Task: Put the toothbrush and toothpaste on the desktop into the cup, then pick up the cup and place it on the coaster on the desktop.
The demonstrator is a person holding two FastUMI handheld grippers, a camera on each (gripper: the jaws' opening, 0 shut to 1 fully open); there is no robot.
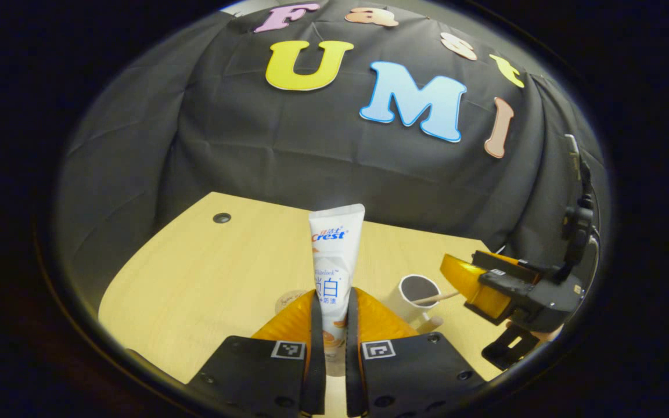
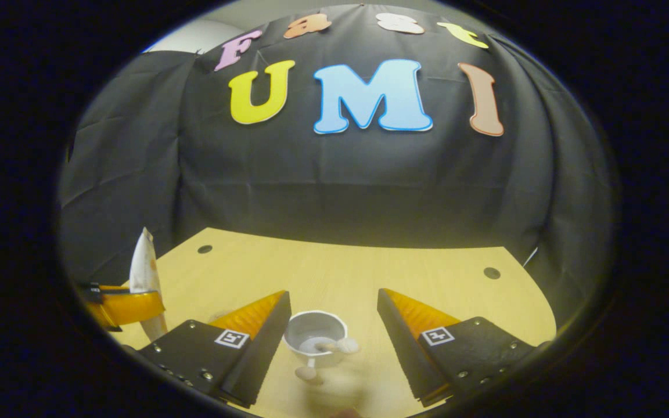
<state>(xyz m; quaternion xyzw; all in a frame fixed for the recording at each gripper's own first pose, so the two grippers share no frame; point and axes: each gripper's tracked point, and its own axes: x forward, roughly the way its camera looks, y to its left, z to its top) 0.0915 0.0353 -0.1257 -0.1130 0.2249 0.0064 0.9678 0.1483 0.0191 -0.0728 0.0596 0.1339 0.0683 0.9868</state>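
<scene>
Toothpaste (image 1: pixel 334 261) stands upright, pinched between both fingers of my left gripper (image 1: pixel 334 325), lifted above the desktop (image 1: pixel 195 278). The cup (image 2: pixel 315 338) sits on the desktop between the spread fingers of my right gripper (image 2: pixel 331 325), with the toothbrush (image 1: pixel 436 299) already resting inside it. For this step, I judge it best to centre the tube over the rim, lower it cap-end first, and release only once its base is inside, with my right gripper kept clear of the opening.

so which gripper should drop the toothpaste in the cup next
Left. The left gripper is shut on the toothpaste, held upright near the cup. The right gripper is open with nothing in it, straddling the cup, where the toothbrush already sits.
</scene>
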